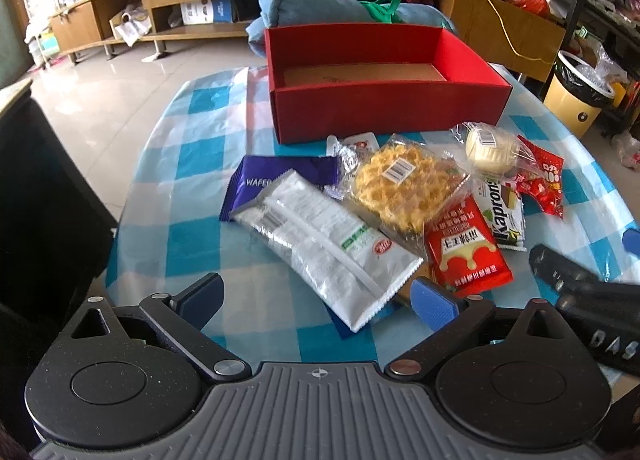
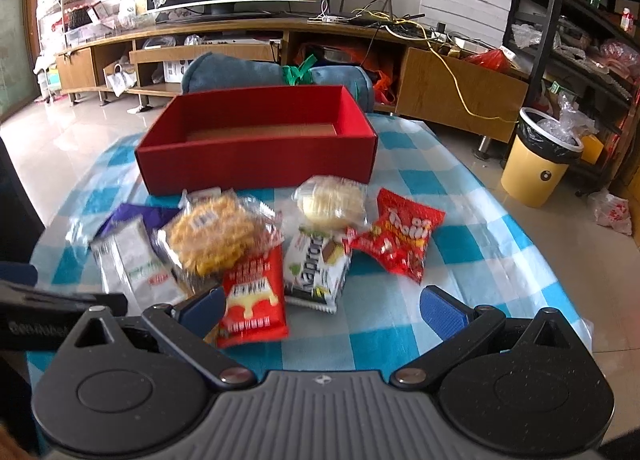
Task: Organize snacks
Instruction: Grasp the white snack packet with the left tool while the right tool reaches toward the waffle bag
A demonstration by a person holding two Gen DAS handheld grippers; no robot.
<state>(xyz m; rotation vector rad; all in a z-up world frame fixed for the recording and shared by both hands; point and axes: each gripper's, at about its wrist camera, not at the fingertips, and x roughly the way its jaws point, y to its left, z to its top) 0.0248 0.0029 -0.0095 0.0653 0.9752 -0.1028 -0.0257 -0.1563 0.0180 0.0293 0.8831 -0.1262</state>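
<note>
An open red box [image 1: 384, 108] [image 2: 256, 158] stands empty at the far side of the table. In front of it lies a pile of snacks: a silver-white packet [image 1: 324, 244] [image 2: 136, 268], a purple wafer pack [image 1: 280, 180], a waffle in clear wrap [image 1: 404, 188] [image 2: 216, 240], a red packet [image 1: 464, 252] [image 2: 252, 300], a Kaprons wafer [image 1: 504, 212] [image 2: 316, 268], a round bun [image 1: 490, 150] [image 2: 332, 200] and a red Trolli bag [image 1: 540, 180] [image 2: 400, 236]. My left gripper [image 1: 318, 300] is open just before the silver packet. My right gripper [image 2: 324, 308] is open near the red packet and Kaprons wafer.
The table has a blue-and-white checked cloth [image 1: 192, 164] [image 2: 460, 280]. A rolled blue blanket [image 1: 320, 4] [image 2: 276, 74] lies behind the box. A yellow bin [image 2: 540, 156] stands on the floor to the right. The right gripper's body [image 1: 580, 292] shows in the left view.
</note>
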